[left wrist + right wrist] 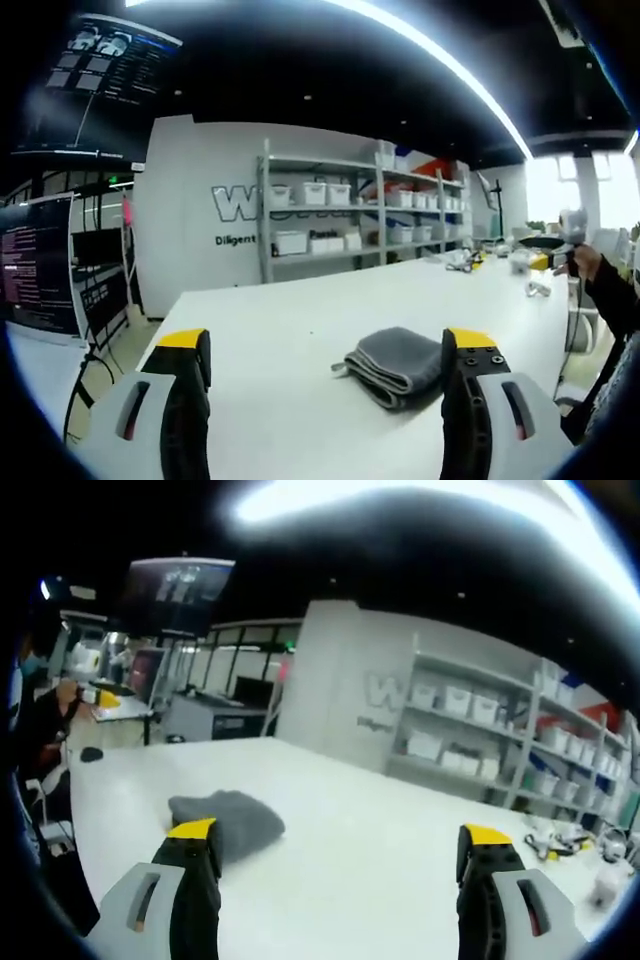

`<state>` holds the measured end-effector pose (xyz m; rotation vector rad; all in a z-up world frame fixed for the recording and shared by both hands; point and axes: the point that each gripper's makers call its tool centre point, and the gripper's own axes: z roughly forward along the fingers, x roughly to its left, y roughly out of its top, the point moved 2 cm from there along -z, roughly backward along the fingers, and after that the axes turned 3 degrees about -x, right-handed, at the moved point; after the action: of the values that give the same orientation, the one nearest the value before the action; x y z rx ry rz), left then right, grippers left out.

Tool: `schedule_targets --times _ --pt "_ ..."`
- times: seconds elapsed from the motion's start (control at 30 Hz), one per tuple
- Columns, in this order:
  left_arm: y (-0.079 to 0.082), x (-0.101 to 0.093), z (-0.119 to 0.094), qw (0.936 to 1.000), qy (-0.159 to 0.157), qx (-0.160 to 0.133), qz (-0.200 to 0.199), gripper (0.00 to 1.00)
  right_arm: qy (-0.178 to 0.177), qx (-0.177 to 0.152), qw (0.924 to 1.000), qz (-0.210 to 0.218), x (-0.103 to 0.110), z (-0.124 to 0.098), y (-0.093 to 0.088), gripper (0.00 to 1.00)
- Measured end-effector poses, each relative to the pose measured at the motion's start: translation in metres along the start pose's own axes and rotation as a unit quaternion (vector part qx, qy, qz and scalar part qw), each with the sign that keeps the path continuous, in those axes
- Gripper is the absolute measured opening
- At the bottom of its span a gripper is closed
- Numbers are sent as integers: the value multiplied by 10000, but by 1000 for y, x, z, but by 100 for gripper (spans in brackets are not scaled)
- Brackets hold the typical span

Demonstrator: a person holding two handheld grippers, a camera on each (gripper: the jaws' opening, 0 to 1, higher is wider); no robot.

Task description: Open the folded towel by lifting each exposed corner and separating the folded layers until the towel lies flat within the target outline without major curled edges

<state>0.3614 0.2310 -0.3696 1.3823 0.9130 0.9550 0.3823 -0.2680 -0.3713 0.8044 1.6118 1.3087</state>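
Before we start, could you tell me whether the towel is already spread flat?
No, the grey towel lies folded in stacked layers on the white table.

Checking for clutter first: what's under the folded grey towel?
The towel lies directly on the bare white table. Whatever sits beneath or inside its folds is covered.

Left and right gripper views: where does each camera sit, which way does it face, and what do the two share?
Left gripper view: rides on the left gripper, looking across the white table at the folded grey towel by its right-hand jaw, shelving beyond; its own jaws stand wide apart.
Right gripper view: rides on the right gripper, facing over the table, towel by its left-hand jaw, shelving to the right; jaws wide apart.
Shared: towel, table, shelving.
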Motion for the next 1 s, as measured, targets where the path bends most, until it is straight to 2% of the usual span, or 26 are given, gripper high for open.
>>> schedule_targets --times 0.23,0.6,0.8,1.0 --pt "-2 -2 5 9999 -53 100 126 93 -8 -55 10000 -56 -5 2 9 100" --pt "1 -2 9 9998 -85 121 146 93 -96 0 9999 -126 -10 0 9 100" --pt "8 -11 12 9994 -295 155 118 94 -31 91 9999 -135 -11 2 11 100" --pt "11 1 15 9993 -114 203 275 96 47 117 9997 -199 -10 7 13 100"
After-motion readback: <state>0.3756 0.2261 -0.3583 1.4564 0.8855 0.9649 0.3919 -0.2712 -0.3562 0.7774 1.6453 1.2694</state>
